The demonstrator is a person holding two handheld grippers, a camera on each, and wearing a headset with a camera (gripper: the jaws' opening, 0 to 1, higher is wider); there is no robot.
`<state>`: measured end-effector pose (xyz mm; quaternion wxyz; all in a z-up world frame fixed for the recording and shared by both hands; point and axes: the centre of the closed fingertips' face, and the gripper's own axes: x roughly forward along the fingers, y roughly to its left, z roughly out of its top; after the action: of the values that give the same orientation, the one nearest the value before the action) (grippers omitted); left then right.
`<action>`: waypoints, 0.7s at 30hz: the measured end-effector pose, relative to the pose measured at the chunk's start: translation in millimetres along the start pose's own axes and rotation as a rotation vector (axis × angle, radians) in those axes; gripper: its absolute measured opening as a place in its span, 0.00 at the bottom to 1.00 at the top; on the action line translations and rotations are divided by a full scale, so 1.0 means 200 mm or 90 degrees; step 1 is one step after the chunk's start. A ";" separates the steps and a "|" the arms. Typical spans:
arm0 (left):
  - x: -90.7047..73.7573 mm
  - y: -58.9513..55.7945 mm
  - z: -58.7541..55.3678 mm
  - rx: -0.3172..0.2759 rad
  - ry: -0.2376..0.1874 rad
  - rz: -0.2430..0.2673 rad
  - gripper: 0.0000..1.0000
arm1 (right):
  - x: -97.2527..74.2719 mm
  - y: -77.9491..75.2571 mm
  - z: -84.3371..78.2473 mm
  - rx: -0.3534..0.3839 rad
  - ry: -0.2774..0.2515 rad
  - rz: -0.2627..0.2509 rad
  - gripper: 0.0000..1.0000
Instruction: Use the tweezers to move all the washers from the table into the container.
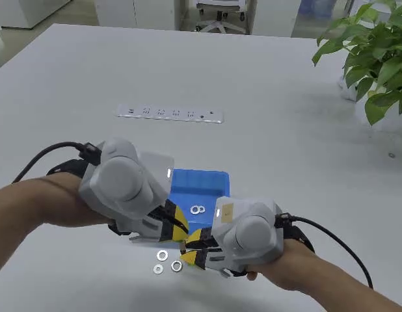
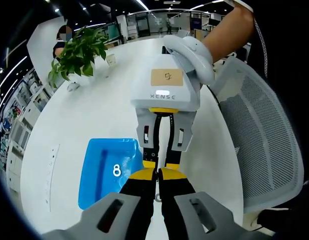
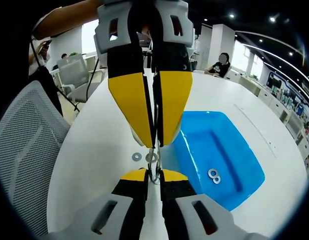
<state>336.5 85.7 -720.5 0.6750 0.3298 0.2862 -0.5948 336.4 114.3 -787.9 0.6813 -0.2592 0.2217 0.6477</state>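
Left tool [image 1: 178,224] and right tool [image 1: 191,250], head view: tips meeting nose to nose low over bench [image 1: 266,104], forearms converging; three washers [image 1: 162,255] loose beside blue container [image 1: 194,182], two more inside. Left gripper view: own jaws clenched. Right gripper view: both tools clamping thin metal tweezers [image 3: 154,165], washers beneath.

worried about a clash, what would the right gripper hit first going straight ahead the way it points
Likely the left gripper: its yellow-tipped fingers face it tip to tip, seemingly almost touching, with thin metal tweezers running between both pairs.
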 end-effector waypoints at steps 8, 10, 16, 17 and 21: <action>0.00 0.00 0.00 0.001 0.001 -0.001 0.05 | 0.00 0.00 0.00 0.009 -0.001 -0.001 0.09; 0.00 -0.01 0.00 0.004 0.001 -0.001 0.05 | 0.00 0.00 0.00 0.011 -0.001 -0.002 0.09; 0.00 -0.01 0.01 0.011 0.004 -0.001 0.05 | -0.01 0.00 0.00 0.007 0.002 -0.003 0.09; 0.00 -0.01 0.01 0.012 0.004 0.000 0.05 | -0.01 0.00 0.00 0.008 0.002 -0.003 0.09; -0.01 -0.01 0.02 0.015 0.000 0.003 0.05 | -0.02 0.00 0.00 0.007 0.000 -0.006 0.09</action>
<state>334.0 83.7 -716.6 0.6722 0.3383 0.2785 -0.5968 336.5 111.2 -784.2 0.6856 -0.2562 0.2241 0.6435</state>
